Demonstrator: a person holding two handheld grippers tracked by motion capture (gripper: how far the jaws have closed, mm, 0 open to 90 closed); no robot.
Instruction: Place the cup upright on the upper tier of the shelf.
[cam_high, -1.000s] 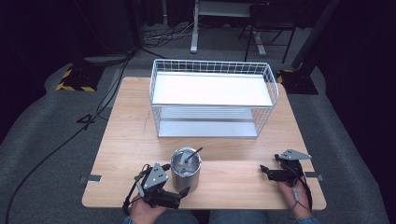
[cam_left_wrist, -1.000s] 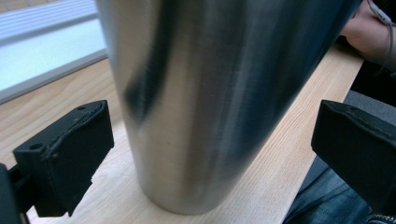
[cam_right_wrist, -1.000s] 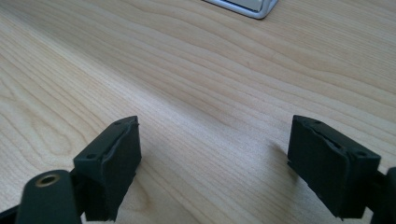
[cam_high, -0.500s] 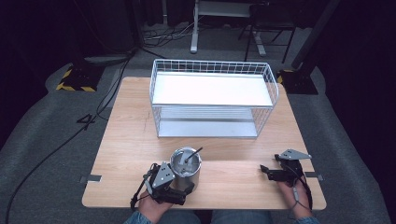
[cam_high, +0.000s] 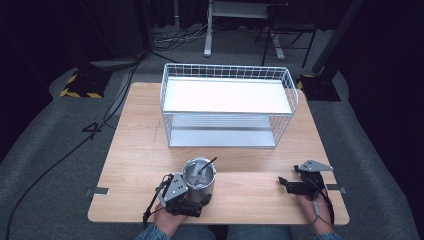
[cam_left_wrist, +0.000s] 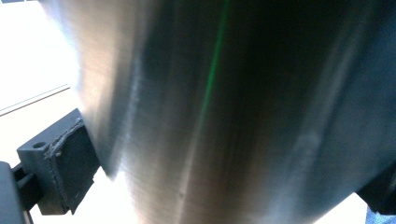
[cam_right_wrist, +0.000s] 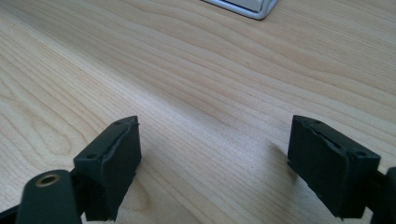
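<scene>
1. High view: a steel cup (cam_high: 199, 180) stands upright near the near edge of the table (cam_high: 130, 150), left of centre, with a dark utensil (cam_high: 206, 165) leaning inside it, its tip over the far-right rim. The left gripper (cam_high: 192, 199) sits at the cup's near-left side, right up against its wall; the hand (cam_high: 165, 220) comes in from the near edge. The right gripper (cam_high: 286, 184) rests well apart to the right, pointing left along the table. A wire basket (cam_high: 227, 107) stands farther off, beyond the cup.

2. Left gripper view: the cup's brushed wall (cam_left_wrist: 224, 112) is very close, its long axis running up and down, a little tilted in this camera. One pad (cam_left_wrist: 70, 158) sits at the left, touching or just beside the wall; a dark corner at the lower right edge may be the other. The jaws stand wide on either side of the cup. Whether they press it or merely bracket it, I cannot tell.

3. Right gripper view: the jaws are spread wide with nothing but bare wood between the pads (cam_right_wrist: 114, 158). A corner of the basket's base (cam_right_wrist: 243, 7) shows at the far edge.

4. Judgement: the cup lies straight ahead of, and between, the left jaws, so the left hand is far the nearer. The coming move turns on the jaws meeting the upright wall squarely across its width; a skewed squeeze could tip the cup or let it slip.
</scene>
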